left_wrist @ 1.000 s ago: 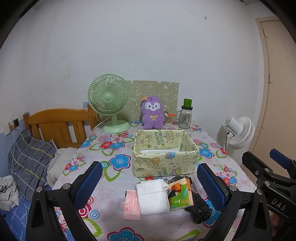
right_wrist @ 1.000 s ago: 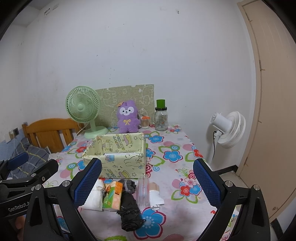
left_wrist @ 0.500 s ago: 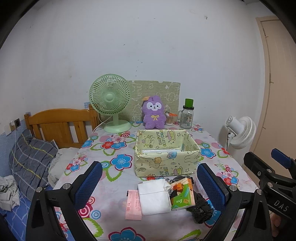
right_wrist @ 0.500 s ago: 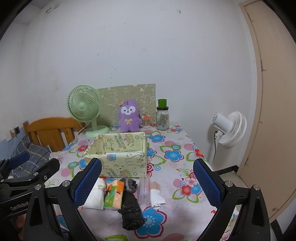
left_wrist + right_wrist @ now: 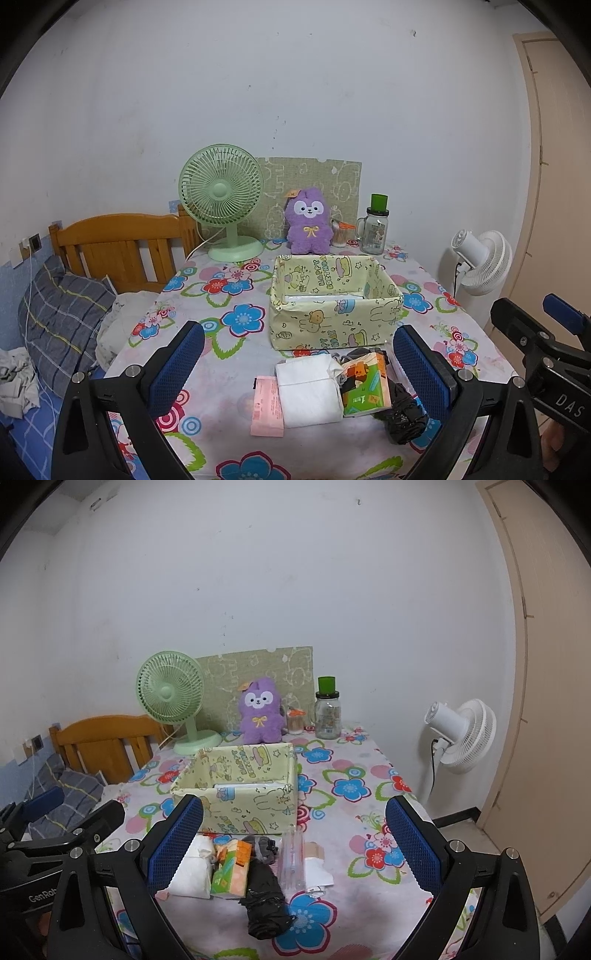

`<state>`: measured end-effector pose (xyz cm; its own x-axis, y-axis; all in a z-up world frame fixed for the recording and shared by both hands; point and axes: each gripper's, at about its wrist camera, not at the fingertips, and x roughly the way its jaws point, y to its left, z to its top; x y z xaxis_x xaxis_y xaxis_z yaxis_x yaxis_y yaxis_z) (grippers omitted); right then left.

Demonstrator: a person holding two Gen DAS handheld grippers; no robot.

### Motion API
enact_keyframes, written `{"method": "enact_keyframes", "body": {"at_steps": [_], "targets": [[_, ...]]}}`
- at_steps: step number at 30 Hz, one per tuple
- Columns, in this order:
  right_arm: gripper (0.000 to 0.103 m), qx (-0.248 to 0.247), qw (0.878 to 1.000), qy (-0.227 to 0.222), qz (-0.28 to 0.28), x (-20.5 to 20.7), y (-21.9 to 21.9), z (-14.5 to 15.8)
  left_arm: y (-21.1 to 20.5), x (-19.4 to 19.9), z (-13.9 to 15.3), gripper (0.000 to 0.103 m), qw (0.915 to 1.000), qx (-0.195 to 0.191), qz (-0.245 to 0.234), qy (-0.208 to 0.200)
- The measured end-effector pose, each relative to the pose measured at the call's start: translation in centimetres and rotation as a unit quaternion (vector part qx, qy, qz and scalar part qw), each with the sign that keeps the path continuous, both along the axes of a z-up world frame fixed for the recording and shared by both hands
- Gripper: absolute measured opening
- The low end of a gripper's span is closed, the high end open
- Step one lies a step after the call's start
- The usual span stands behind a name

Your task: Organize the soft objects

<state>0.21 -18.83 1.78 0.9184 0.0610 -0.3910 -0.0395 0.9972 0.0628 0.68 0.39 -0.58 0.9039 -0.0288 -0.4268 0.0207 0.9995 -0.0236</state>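
A yellow cartoon-print fabric box [image 5: 334, 321] [image 5: 236, 805] stands mid-table with a flat white item inside. In front of it lie a pink packet [image 5: 266, 405], a white folded tissue pack [image 5: 308, 391] [image 5: 190, 871], a green-orange tissue pack [image 5: 365, 384] [image 5: 231, 871], a grey sock [image 5: 264, 847], a black bag bundle [image 5: 404, 413] [image 5: 264, 901] and a clear tube [image 5: 291, 860]. My left gripper [image 5: 295, 369] hovers open over the packs. My right gripper [image 5: 293, 845] is open above the tube, nothing between its fingers.
At the table's back stand a green fan [image 5: 223, 210], a purple plush [image 5: 308, 221] and a glass jar with green lid [image 5: 376, 230]. A white floor fan [image 5: 460, 731] and a door are right; a wooden headboard [image 5: 118, 243] and bedding are left.
Both views shifted slightly; the table items sit a little to the right of where they were. Nothing on the table moved and both grippers stayed open.
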Motion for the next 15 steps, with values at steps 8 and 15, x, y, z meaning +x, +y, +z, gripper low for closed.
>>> {"method": "enact_keyframes", "body": {"at_steps": [8, 15], "targets": [[0.100, 0.001, 1.000, 0.002, 0.001, 0.09, -0.08, 0.05, -0.15, 0.15, -0.06, 0.103, 1.0000, 0.000, 0.001, 0.001], [0.100, 0.001, 1.000, 0.002, 0.007, 0.14, 0.04, -0.13, -0.27, 0.22, -0.12, 0.103, 1.0000, 0.002, 0.001, 0.001]]}}
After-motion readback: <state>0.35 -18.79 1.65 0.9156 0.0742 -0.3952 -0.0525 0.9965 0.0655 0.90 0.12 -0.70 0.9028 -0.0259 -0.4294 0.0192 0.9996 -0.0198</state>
